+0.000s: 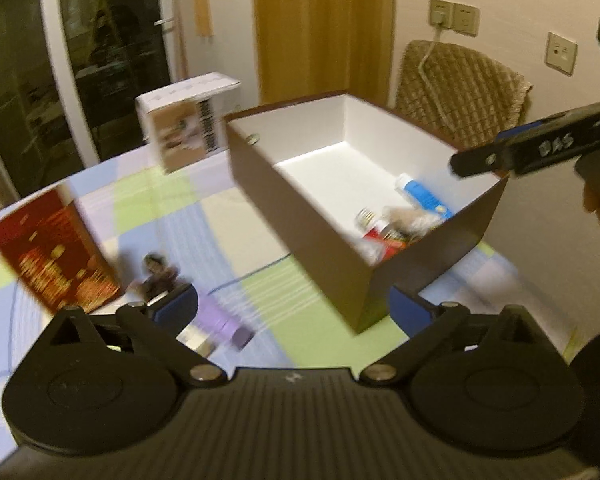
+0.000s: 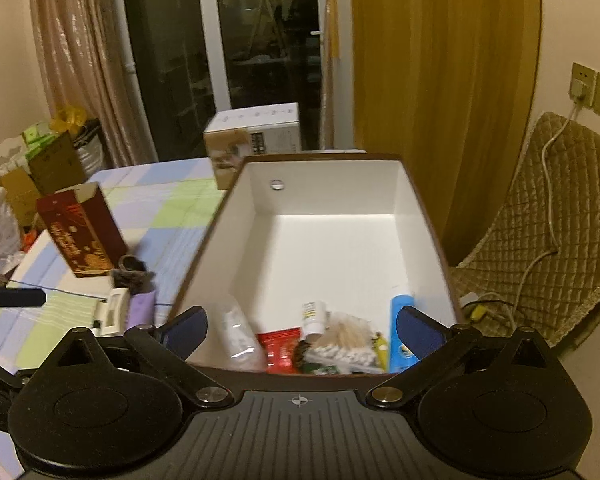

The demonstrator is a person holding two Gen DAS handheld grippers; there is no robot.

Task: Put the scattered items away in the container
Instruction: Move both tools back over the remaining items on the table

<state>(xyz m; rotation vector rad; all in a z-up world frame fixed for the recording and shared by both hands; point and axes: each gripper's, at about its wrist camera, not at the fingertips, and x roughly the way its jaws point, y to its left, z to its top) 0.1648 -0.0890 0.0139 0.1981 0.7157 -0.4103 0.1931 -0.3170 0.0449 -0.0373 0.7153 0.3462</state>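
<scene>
Your left hand-held gripper (image 1: 294, 312) is matte black: a ribbed base plate, two round discs, linkage arms with silver screws, blue finger pads (image 1: 176, 308). Your right hand-held gripper (image 2: 302, 326) matches it, with a small crosshair mark at twelve o'clock on its plate.

The wide-open left hand-held gripper (image 1: 294, 310) hovers over the checked tabletop (image 1: 172, 216) beside the brown white-lined cardboard box (image 1: 300, 240), above a blurred, seemingly purple tube (image 1: 224, 322).

A quilted chair (image 2: 556, 232) stands beside yellow curtains (image 2: 440, 80).
</scene>
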